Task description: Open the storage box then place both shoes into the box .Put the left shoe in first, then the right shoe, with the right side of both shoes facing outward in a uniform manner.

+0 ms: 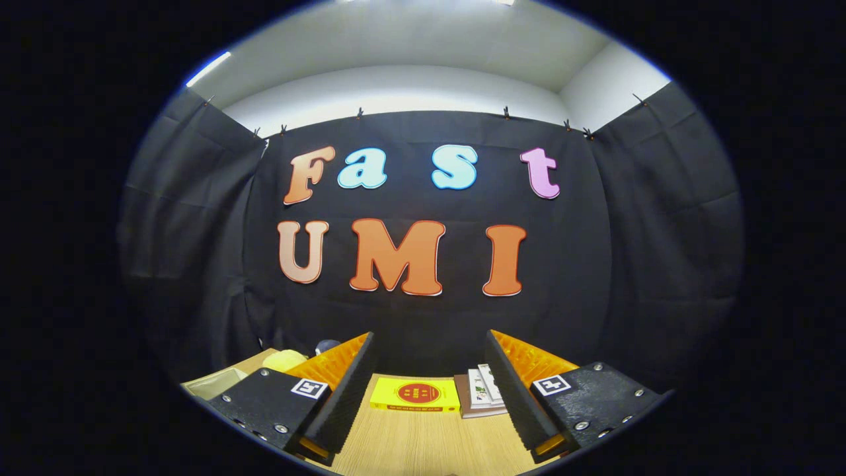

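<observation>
My gripper is held level, well above the wooden table, with its two fingers spread wide and nothing between them. It faces the booth's black cloth wall. Left of the left finger, low on the table, I see a beige boxy edge, a yellow soft thing and a small dark rounded thing; I cannot tell what they are.
A yellow book lies flat on the table between the fingers, at the far edge. Next to it on the right is a brown book with smaller booklets on top. Black cloth walls close in the back and both sides.
</observation>
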`<state>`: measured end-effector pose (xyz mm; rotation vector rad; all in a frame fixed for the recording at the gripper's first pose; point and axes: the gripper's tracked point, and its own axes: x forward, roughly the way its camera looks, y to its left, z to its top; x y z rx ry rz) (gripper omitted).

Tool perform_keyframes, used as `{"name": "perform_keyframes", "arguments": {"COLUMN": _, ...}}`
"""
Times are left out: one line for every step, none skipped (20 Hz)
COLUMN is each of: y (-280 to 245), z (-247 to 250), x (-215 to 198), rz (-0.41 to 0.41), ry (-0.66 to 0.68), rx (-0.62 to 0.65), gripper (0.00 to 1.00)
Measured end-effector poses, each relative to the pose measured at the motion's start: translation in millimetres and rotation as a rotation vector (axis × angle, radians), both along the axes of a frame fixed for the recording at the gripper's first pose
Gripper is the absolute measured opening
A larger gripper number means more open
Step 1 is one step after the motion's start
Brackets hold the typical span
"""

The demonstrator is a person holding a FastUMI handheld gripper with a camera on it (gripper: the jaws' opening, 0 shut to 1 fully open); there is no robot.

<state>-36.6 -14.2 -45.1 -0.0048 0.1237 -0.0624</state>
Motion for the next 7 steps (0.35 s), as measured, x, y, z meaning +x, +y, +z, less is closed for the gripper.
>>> {"name": "perform_keyframes", "arguments": {"y": 2.4, "z": 2.0, "x": 0.2, "rz": 0.003, "ry": -0.010, "rx": -0.003, "gripper": 0.97}}
{"name": "perform_keyframes", "arguments": {"y": 3.4, "z": 3.5, "x": 0.9, "rz": 0.002, "ry": -0.019, "rx": -0.005, "gripper": 0.97}}
{"name": "perform_keyframes", "arguments": {"y": 5.2, "z": 5.6, "x": 0.6, "rz": 0.001, "ry": -0.027, "rx": -0.005, "gripper": 0.97}}
{"name": "perform_keyframes", "arguments": {"y": 6.2, "z": 5.0, "x": 2.2, "rz": -0.002, "ry": -0.028, "rx": -0.002, "gripper": 0.97}}
{"name": "perform_keyframes", "arguments": {"y": 7.6, "z": 3.2, "x": 2.9, "rz": 0.001, "ry": -0.026, "rx": 0.003, "gripper": 0.97}}
{"name": "perform_keyframes", "arguments": {"y": 7.2, "z": 1.2, "x": 3.6, "rz": -0.002, "ry": -0.023, "rx": 0.004, "gripper": 0.97}}
{"name": "perform_keyframes", "arguments": {"y": 7.6, "z": 0.6, "x": 4.7, "rz": -0.002, "ry": -0.020, "rx": 0.004, "gripper": 0.97}}
